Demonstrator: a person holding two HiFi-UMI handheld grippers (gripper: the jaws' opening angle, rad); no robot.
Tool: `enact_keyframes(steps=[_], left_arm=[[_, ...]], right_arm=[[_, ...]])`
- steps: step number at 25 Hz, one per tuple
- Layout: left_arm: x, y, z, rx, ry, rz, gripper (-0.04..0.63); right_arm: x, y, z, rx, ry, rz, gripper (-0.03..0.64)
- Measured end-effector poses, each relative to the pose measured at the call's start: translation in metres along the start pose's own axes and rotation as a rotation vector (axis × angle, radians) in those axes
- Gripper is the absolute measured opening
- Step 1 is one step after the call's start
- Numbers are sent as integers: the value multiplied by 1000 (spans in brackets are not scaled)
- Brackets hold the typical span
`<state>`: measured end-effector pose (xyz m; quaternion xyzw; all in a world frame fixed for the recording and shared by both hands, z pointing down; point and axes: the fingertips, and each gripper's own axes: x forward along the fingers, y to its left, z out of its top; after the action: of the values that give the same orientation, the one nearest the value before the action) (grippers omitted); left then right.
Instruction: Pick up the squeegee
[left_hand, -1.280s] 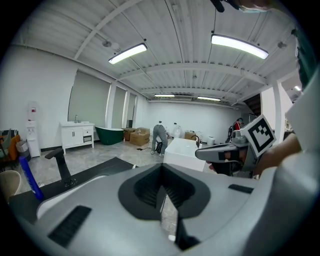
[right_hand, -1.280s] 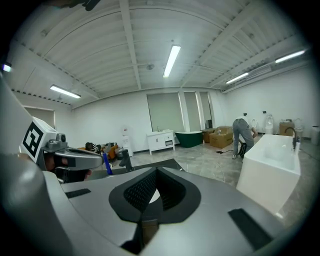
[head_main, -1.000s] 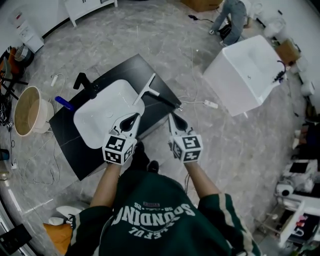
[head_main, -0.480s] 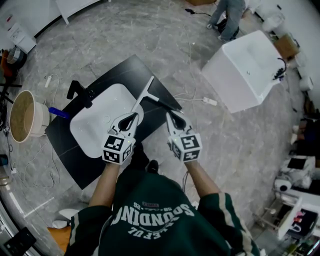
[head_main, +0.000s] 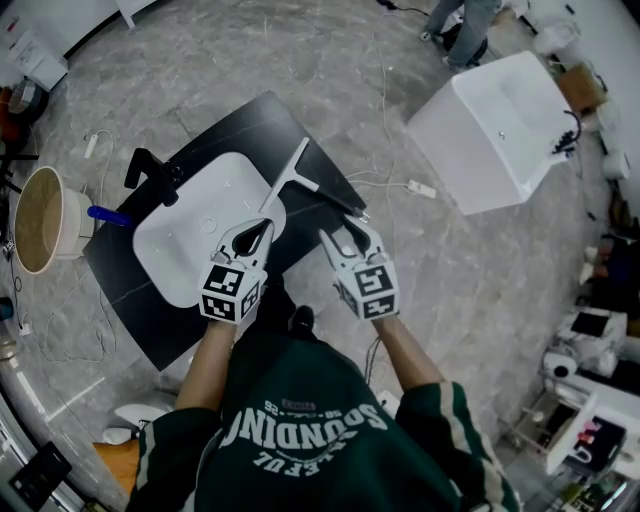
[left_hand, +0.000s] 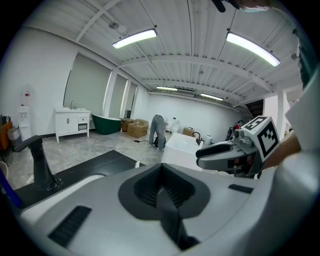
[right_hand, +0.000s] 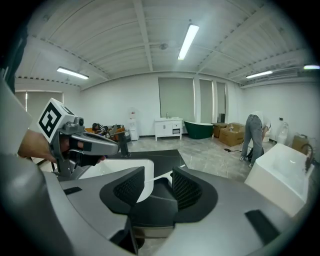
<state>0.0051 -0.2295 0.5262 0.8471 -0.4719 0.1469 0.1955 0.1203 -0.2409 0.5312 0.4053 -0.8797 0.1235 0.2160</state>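
Your right gripper (head_main: 348, 233) has just been opening; its fingers (right_hand: 189, 186) stand wide apart and pinch nothing. In the head view the squeegee (head_main: 286, 172) lies mid-frame on the black worktop (head_main: 140, 305). Its white blade runs along the basin's (head_main: 190, 240) upper-right rim, and its dark handle points lower right, ending just ahead of those open fingers. Your left gripper (head_main: 262, 230) is closed on nothing, just below the blade. The handle blends into the worktop, so its end is hard to trace. The right gripper view shows only a thin white strip between the fingers. In the left gripper view, the gripper's own body hides the squeegee.
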Motion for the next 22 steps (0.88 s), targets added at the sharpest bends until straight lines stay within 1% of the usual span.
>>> enact_keyframes(steps=[10,13,22], left_arm=[[3,6,-9,-19,19,19,2],[2,11,-13,-31,28,30,2],[3,33,-25,-61,51,61,2]], right_arm=[[18,-10,-22,-41,83,33,152],[27,-12,-25,-68,111,60,152],[76,-24,-46,-166,244,143,152]])
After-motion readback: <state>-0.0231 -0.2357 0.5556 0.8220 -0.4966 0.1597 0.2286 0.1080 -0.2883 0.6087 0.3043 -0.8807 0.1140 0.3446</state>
